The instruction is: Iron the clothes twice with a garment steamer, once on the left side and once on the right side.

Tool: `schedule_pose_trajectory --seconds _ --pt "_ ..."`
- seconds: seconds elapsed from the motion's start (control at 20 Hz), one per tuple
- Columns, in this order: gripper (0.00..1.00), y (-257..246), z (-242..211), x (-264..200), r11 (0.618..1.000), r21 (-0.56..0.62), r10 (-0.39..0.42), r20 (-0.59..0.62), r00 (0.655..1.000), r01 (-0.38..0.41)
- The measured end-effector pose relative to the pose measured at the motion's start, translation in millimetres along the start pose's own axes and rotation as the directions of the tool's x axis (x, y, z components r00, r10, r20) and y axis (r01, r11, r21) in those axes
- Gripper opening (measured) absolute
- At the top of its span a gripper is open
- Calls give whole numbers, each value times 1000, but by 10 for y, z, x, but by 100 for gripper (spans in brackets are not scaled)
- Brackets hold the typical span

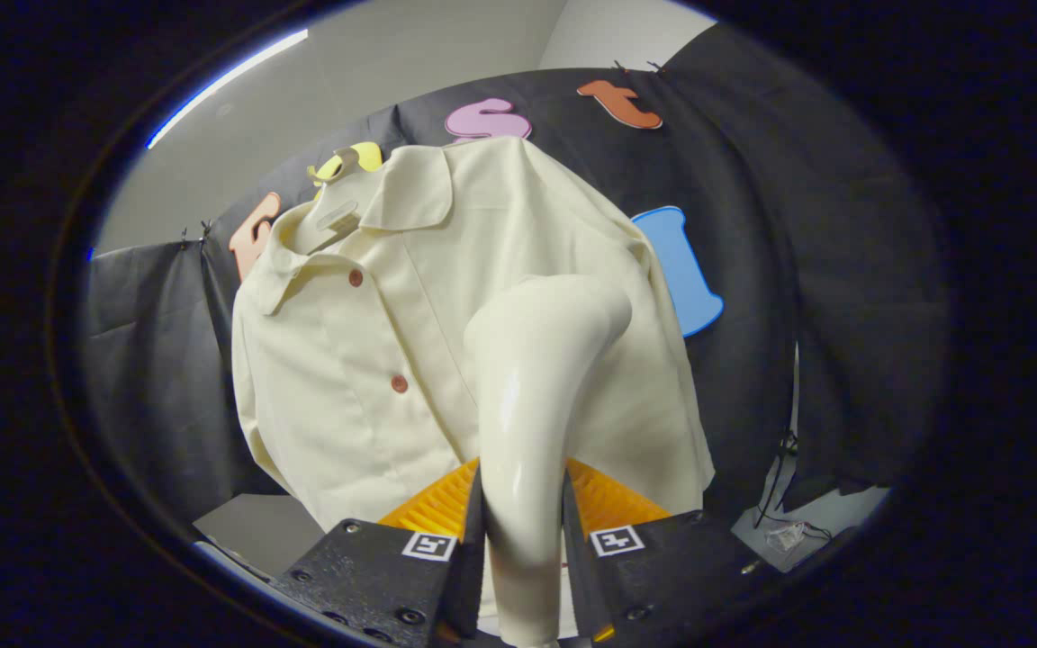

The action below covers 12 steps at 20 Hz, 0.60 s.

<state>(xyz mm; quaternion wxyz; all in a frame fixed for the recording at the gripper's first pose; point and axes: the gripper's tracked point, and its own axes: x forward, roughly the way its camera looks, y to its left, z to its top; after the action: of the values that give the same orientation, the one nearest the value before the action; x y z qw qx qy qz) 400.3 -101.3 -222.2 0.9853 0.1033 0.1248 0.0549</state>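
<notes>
So the gripper [523, 531] is clamped on the garment steamer [532, 396], both fingers pressing on its handle at bottom centre of the frame, one on each side. The steamer rises from between the fingers and bends to the right at its head, which sits around the middle of the frame, right in front of the shirt [374, 360].

The shirt hangs on a hanger [338, 193] in the upper left-centre, collar up top, button placket running down left of the steamer. The head looks like it's over the panel to the right of the buttons, fairly high up. I can't tell whether the head is actually touching the cloth or just hovering close.

My take on doing this pass well: keep the head facing flat to the fabric and draw it down that panel in one slow, straight stroke, all the way to the hem. Don't let the handle twist between the fingers, since it's smooth and glossy and will probably want to rotate. Stay off the buttons, and press lightly, since a hanging shirt will just swing away if pushed. Then do the same on the other panel, left of the buttons.
</notes>
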Motion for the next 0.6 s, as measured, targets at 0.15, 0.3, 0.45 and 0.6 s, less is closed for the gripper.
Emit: schedule_pose_trajectory --seconds 0.15,0.3,0.45,0.6 --pt "40 -45 -92 -47 1000 8 -18 -25 1000 18" --pt "40 -49 -183 -62 1000 15 -15 -51 999 16" --pt "40 -69 -276 -81 999 26 -19 -73 997 20" --pt "40 -59 -389 -136 999 47 -14 -94 995 18"
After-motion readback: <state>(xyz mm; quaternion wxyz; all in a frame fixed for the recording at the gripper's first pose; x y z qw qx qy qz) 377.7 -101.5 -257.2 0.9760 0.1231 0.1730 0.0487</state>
